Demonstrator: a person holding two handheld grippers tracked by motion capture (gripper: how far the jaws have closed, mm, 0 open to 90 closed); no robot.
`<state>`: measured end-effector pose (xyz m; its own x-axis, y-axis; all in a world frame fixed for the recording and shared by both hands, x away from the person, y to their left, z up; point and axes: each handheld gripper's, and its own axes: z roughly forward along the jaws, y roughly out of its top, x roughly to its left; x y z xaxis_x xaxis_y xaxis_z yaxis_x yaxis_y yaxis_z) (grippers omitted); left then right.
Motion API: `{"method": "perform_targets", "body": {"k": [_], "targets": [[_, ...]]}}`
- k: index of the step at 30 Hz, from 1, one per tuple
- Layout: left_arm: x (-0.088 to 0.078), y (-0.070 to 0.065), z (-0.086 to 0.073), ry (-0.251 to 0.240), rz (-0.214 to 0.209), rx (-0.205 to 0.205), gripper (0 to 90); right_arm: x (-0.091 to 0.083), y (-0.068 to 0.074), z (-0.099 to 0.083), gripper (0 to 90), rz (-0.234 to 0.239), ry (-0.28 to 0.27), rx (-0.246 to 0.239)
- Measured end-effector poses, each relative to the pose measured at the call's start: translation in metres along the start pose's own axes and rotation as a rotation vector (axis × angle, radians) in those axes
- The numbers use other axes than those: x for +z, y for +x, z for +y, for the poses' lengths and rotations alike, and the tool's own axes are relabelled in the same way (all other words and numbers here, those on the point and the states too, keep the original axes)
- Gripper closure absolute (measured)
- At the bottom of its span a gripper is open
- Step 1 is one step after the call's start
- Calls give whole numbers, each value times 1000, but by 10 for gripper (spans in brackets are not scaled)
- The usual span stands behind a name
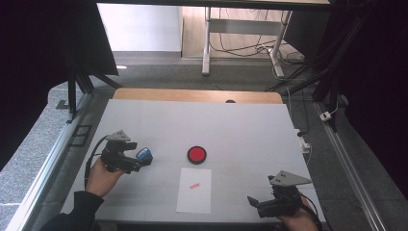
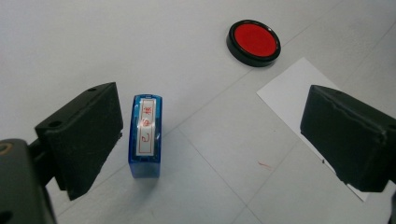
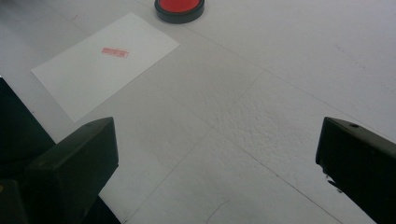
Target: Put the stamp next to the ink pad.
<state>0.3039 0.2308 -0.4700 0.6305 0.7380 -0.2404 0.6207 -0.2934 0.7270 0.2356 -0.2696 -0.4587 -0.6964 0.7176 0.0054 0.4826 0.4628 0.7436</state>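
I am observing the left gripper [image 2: 210, 135] standing released, the blue stamp [image 2: 145, 135] sitting beside its left jaw, while the right gripper [image 3: 215, 168] is hanging open.

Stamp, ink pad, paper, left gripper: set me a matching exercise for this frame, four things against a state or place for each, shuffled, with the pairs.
Things:
1. stamp
2. ink pad
3. paper
4. left gripper

States or places:
A. round, red inside a black rim
B. bears one small red rectangular print
C. blue, standing on the table between open jaws, close by one of them
D. jaws apart, gripping nothing

Pairs: 1-C, 2-A, 3-B, 4-D
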Motion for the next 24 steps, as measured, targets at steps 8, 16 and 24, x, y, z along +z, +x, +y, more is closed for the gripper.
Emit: {"method": "perform_targets", "body": {"k": [8, 16, 24], "targets": [[-18, -8, -10, -44, -17, -12, 11, -1, -1, 0, 0, 10, -6, 9], [-33, -17, -25, -64, -13, -22, 0, -1, -2, 0, 0, 25, -17, 18], [-48, -23, -38, -91, -14, -23, 0, -1, -3, 0, 0, 29, -16, 20]]}}
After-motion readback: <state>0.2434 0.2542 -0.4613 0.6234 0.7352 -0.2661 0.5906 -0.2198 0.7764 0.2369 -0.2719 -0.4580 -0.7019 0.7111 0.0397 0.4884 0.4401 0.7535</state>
